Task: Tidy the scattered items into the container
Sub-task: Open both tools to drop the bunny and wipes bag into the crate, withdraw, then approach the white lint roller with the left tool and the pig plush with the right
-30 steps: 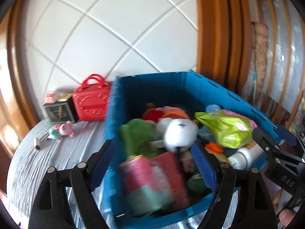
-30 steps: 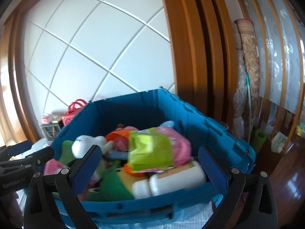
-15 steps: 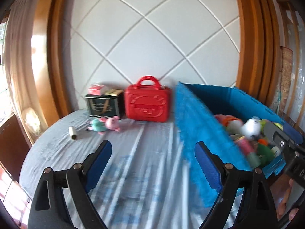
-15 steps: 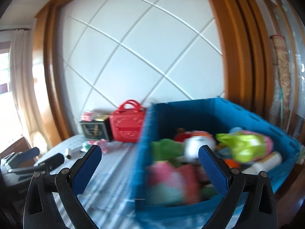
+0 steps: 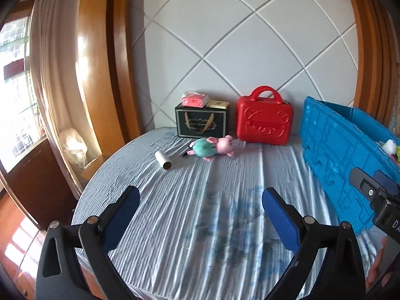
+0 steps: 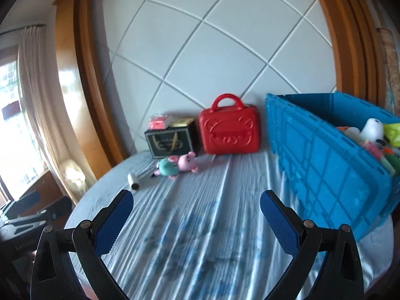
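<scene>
A blue crate [image 5: 335, 150] stands at the right of the table, also in the right wrist view [image 6: 325, 160], holding several toys and packets. A pink and teal plush pig [image 5: 212, 147] [image 6: 177, 166] lies near the table's far side. A small white roll [image 5: 163, 160] [image 6: 133, 181] lies left of it. My left gripper [image 5: 200, 212] is open and empty above the cloth. My right gripper [image 6: 196, 215] is open and empty, left of the crate.
A red toy suitcase [image 5: 263, 118] [image 6: 230, 130] and a black box [image 5: 201, 122] [image 6: 171, 141] with small packs on top stand against the wall. The round table has a striped blue cloth [image 5: 212, 212]. A curtain and window are on the left.
Both grippers have swung left, away from over the crate, toward the table's middle. The pig, roll, suitcase and box now sit ahead of them. Both stay open.
</scene>
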A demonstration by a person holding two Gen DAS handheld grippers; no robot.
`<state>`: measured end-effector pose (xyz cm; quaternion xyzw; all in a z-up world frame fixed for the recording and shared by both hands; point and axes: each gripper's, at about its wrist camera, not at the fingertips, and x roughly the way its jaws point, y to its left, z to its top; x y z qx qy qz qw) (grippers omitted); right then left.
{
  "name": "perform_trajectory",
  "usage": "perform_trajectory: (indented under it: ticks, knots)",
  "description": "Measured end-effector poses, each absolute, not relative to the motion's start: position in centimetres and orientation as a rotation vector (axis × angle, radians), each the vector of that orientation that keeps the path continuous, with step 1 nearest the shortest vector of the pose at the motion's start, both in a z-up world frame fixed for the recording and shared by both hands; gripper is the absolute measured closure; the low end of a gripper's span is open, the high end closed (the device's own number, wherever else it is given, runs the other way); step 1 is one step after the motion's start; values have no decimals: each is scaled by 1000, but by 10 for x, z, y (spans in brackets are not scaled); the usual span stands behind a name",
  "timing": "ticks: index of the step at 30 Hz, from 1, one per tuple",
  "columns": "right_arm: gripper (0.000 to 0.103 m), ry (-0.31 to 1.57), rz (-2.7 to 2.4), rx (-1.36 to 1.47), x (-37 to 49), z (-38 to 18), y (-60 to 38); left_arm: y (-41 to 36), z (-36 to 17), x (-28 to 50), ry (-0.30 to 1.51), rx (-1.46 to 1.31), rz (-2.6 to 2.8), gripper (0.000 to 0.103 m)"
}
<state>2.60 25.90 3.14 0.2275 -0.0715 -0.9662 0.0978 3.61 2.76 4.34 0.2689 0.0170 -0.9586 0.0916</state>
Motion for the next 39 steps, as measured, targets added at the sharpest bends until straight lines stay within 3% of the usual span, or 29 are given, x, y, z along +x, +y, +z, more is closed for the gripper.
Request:
perform_trajectory:
  ticks: [8, 20, 39]
  knots:
    - [0, -158, -2830, 726, -23, 20, 218, -25, 23, -1, 119, 840, -2779, 3]
    - [0, -213, -2713, 918, -165, -23, 184, -98, -15, -110, 140, 946, -2583, 3]
    - [0, -83, -2746, 1097, -318, -68, 92, -195, -104, -305, 198, 1222, -2546, 3]
